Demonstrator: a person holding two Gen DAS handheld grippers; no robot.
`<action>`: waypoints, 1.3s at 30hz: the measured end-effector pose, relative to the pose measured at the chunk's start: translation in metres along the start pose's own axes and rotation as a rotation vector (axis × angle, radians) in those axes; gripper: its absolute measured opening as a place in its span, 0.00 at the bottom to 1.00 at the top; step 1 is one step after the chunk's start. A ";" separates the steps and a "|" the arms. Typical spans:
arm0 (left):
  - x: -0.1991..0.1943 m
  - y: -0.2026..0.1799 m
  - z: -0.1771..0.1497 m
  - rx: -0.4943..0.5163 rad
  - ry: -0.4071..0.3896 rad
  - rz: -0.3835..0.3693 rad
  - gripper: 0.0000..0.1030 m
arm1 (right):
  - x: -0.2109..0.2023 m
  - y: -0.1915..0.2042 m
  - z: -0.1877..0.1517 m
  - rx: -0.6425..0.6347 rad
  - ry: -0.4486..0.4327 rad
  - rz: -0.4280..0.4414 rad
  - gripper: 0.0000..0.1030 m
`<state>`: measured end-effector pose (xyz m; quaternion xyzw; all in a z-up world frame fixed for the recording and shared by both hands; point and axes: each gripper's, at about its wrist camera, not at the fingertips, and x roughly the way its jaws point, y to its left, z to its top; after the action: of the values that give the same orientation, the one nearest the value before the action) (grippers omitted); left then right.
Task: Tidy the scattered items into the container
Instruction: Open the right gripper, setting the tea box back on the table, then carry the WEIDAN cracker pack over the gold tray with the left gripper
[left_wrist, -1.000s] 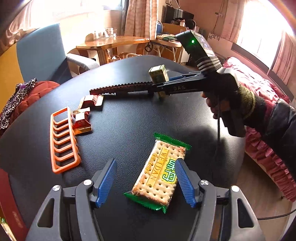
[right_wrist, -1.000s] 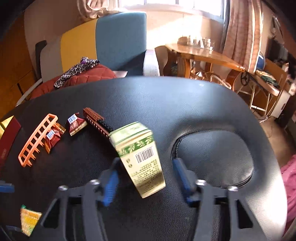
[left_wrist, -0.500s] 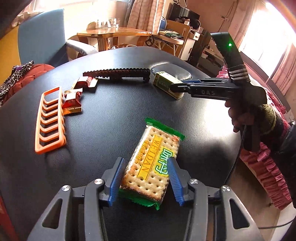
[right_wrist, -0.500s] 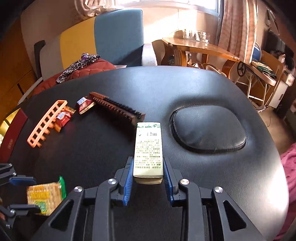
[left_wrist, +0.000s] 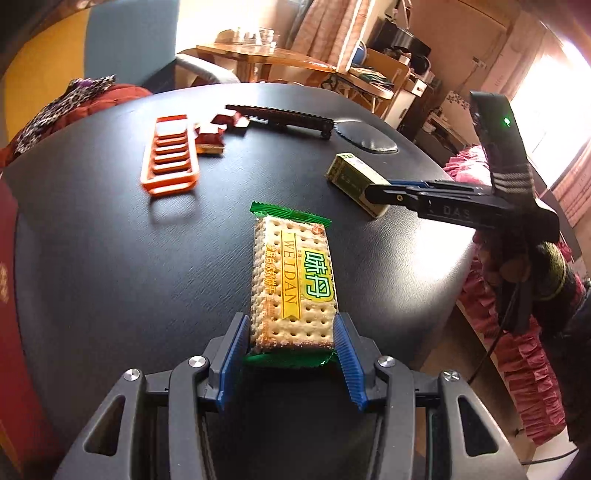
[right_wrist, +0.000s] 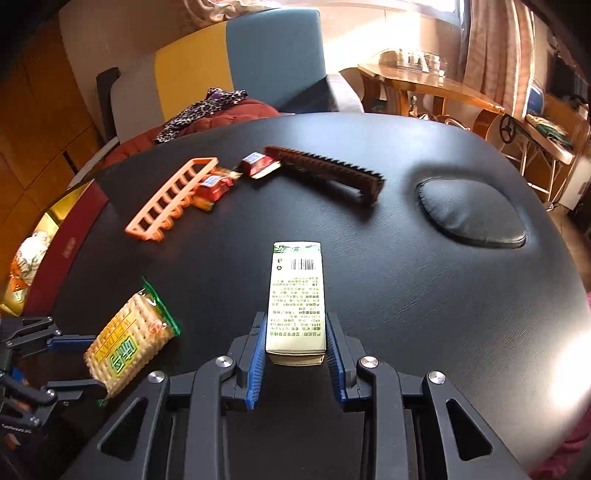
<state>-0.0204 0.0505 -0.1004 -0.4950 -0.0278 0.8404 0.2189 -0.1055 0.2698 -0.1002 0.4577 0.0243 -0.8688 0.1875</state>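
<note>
My left gripper (left_wrist: 291, 345) is shut on a green-wrapped cracker pack (left_wrist: 293, 280), holding its near end over the black table (left_wrist: 110, 258). The pack also shows in the right wrist view (right_wrist: 129, 339). My right gripper (right_wrist: 295, 350) is shut on a small green-and-white carton (right_wrist: 297, 295), held flat above the table; it also shows in the left wrist view (left_wrist: 354, 182). An orange rack (right_wrist: 173, 195), red candy packets (right_wrist: 258, 164) and a dark brown comb-like bar (right_wrist: 328, 171) lie at the far side.
A red box (right_wrist: 66, 243) with a gold inside sits at the table's left edge. An oval padded dent (right_wrist: 472, 218) is at the table's right. A blue-and-yellow chair (right_wrist: 236, 66) with red clothes stands behind. A pink bed (left_wrist: 517, 350) lies right.
Both grippers have pulled back toward the near edge with their loads. The left gripper closed on the cracker pack and turned it straight; the right took hold of the carton and drew it away from the comb bar.
</note>
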 end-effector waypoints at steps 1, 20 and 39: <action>-0.004 0.003 -0.004 -0.009 -0.002 0.004 0.47 | -0.001 0.006 -0.003 0.004 0.002 0.005 0.30; -0.052 0.042 -0.056 -0.120 -0.068 0.093 0.52 | -0.001 0.119 -0.046 -0.054 0.050 -0.126 0.36; -0.064 0.034 -0.040 -0.077 -0.094 0.100 0.63 | -0.033 0.087 -0.074 0.192 -0.109 -0.184 0.89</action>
<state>0.0283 -0.0120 -0.0768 -0.4640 -0.0456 0.8709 0.1557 -0.0002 0.2153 -0.1055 0.4214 -0.0275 -0.9042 0.0634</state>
